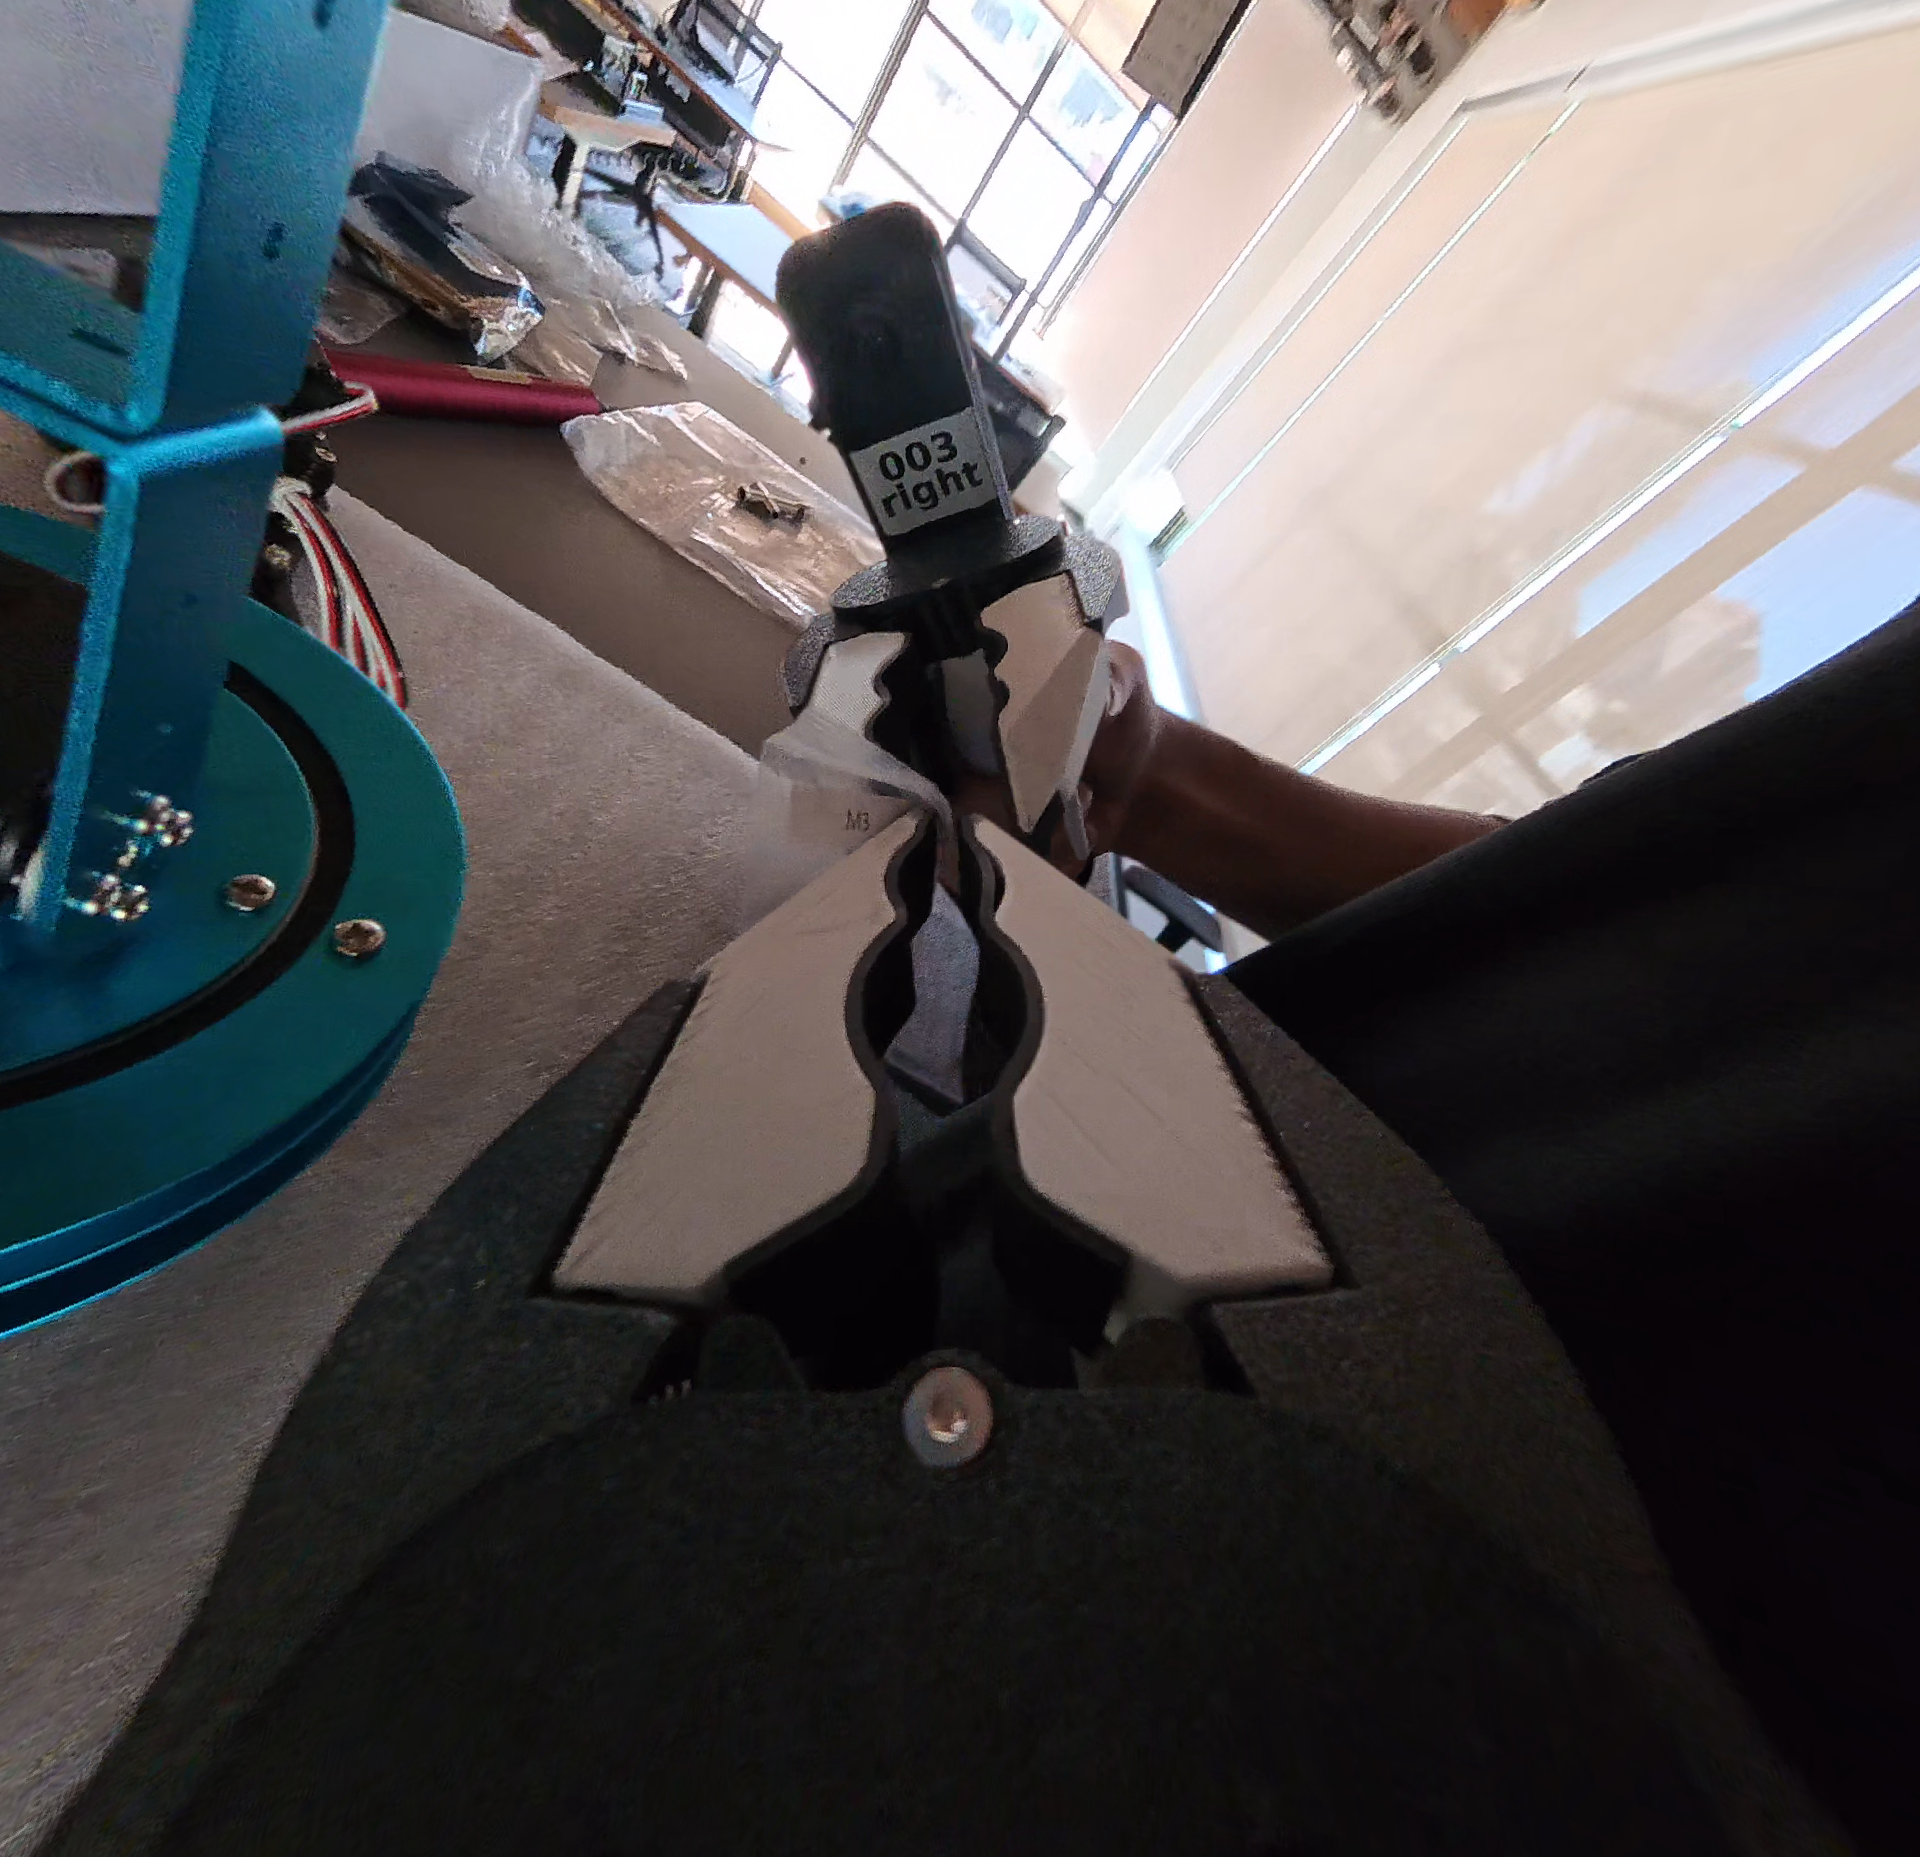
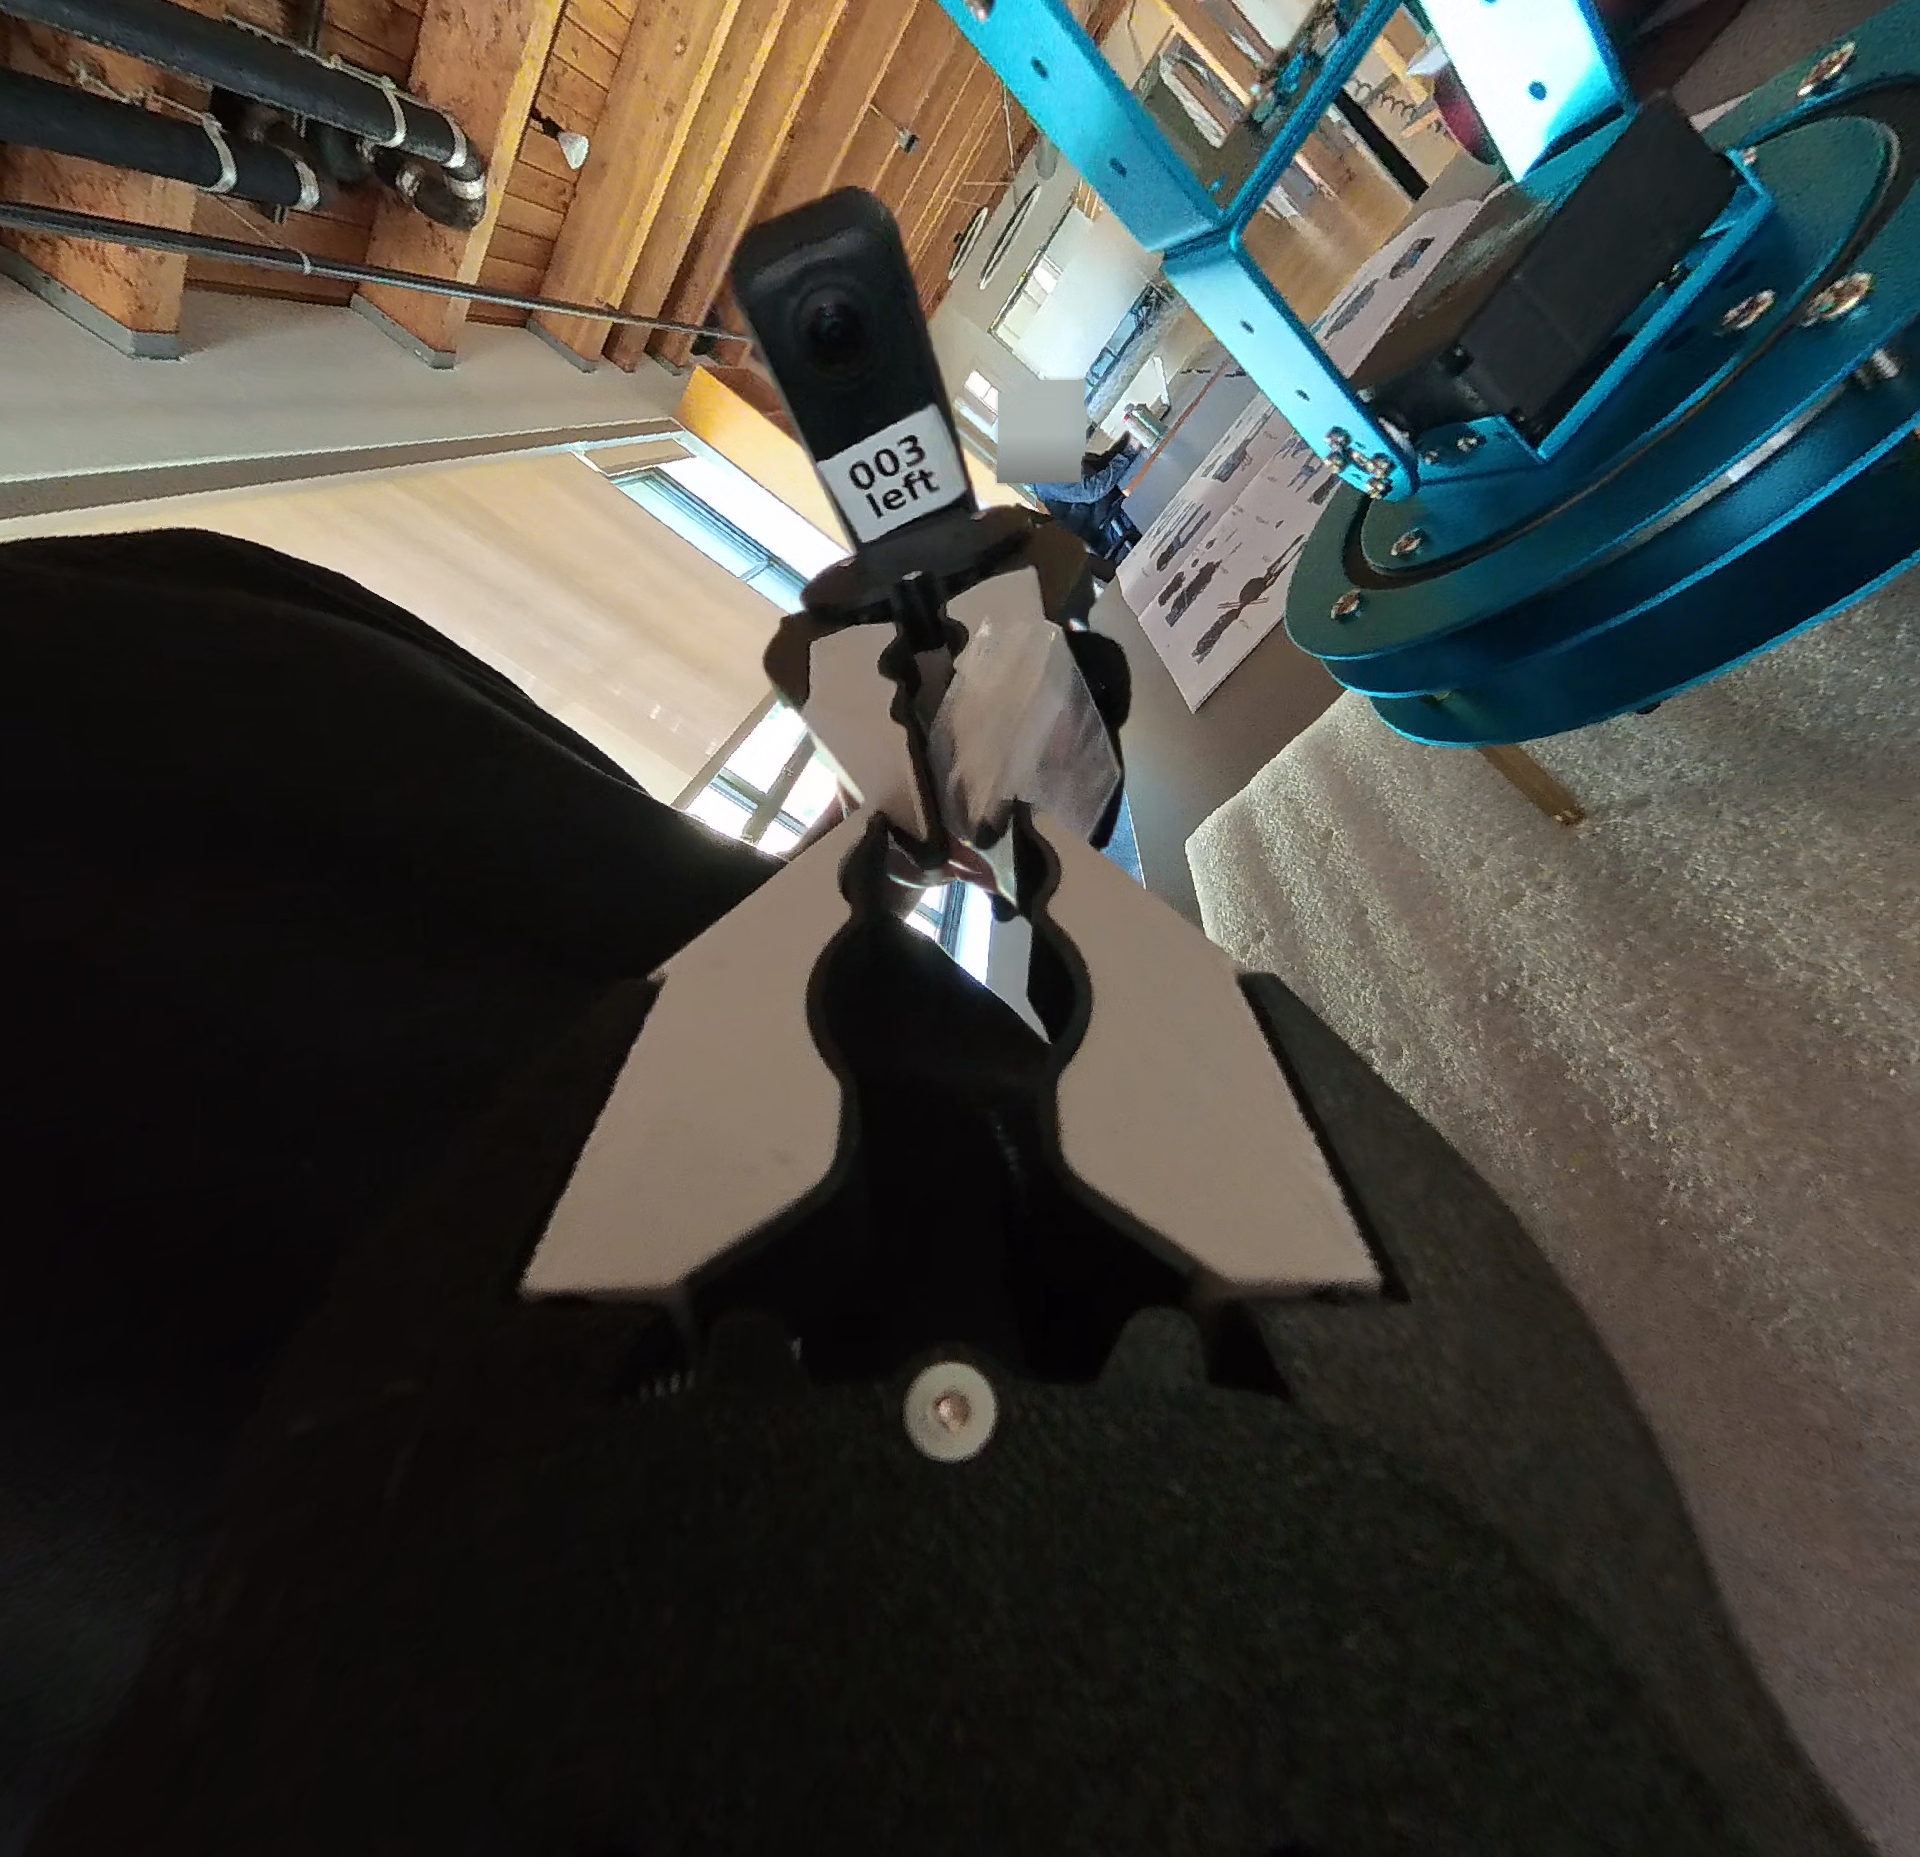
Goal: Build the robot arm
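My left gripper [image 1: 943,820] and my right gripper [image 2: 951,839] point tip to tip just above a grey felt mat [image 1: 582,727]. Both are closed on one small clear plastic bag [image 1: 831,773]. In the right wrist view the bag [image 2: 1023,727] hangs across the left gripper's fingers, with small dark parts at its lower end between my right fingertips. The left jaws are almost touching; the right jaws stand narrowly apart around the bag. A blue metal turntable base with an upright bracket [image 1: 239,976] stands close to the left; in the right wrist view it [image 2: 1621,602] is at upper right.
Red and white wires [image 1: 343,602] run out of the blue base. A larger clear bag with screws [image 1: 727,508], a red tube [image 1: 468,394] and foil packets lie farther back. A printed white sheet [image 2: 1216,571] lies beyond the mat. A hand [image 1: 1143,747] and a dark sleeve [image 1: 1610,1132] are at right. Left and right tips are no more than a few centimetres apart.
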Demonstrator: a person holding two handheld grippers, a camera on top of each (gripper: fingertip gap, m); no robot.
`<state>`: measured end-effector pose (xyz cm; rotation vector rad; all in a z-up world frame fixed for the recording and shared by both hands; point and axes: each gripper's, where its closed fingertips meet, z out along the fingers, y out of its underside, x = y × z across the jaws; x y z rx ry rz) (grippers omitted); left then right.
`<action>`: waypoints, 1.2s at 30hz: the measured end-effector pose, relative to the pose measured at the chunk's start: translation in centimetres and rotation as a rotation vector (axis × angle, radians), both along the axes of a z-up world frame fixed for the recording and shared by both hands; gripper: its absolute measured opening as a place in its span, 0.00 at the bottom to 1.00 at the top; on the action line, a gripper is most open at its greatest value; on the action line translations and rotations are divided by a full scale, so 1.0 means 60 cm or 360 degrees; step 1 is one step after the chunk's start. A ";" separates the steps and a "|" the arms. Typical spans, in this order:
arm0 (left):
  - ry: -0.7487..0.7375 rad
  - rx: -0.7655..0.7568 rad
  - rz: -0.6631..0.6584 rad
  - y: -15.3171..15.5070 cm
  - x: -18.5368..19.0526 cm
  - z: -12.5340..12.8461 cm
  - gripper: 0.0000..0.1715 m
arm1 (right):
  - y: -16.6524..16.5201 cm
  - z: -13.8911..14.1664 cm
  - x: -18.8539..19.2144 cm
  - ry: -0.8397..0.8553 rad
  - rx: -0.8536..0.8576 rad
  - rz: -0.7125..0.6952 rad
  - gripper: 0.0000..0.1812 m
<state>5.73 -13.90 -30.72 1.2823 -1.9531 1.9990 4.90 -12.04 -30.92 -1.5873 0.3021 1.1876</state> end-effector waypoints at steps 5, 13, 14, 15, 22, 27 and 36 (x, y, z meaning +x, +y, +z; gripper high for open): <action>0.0050 -0.0165 0.0040 0.010 0.005 0.005 0.03 | -0.001 -0.004 0.006 -0.0080 -0.0022 -0.0015 0.10; 0.0047 0.0081 0.0113 0.027 0.015 -0.040 0.00 | 0.007 -0.019 0.025 -0.0114 -0.0078 -0.0081 0.14; 0.0056 0.0106 0.0113 0.028 0.015 -0.047 0.00 | 0.009 -0.026 0.026 -0.0132 -0.0103 -0.0083 0.13; 0.0067 0.0111 0.0115 0.029 0.016 -0.051 0.00 | 0.011 -0.034 0.025 -0.0165 -0.0135 -0.0081 0.12; 0.0228 0.0403 0.0249 0.083 0.005 -0.107 0.03 | 0.006 -0.121 0.062 -0.0580 -0.0596 -0.0198 0.18; 0.0350 0.0559 0.0446 0.150 -0.010 -0.143 0.16 | 0.046 -0.156 0.039 -0.1069 -0.0721 -0.0206 0.19; 0.0324 0.0895 0.0413 0.166 0.009 -0.189 0.12 | 0.078 -0.178 0.007 -0.1134 -0.0782 -0.0109 0.15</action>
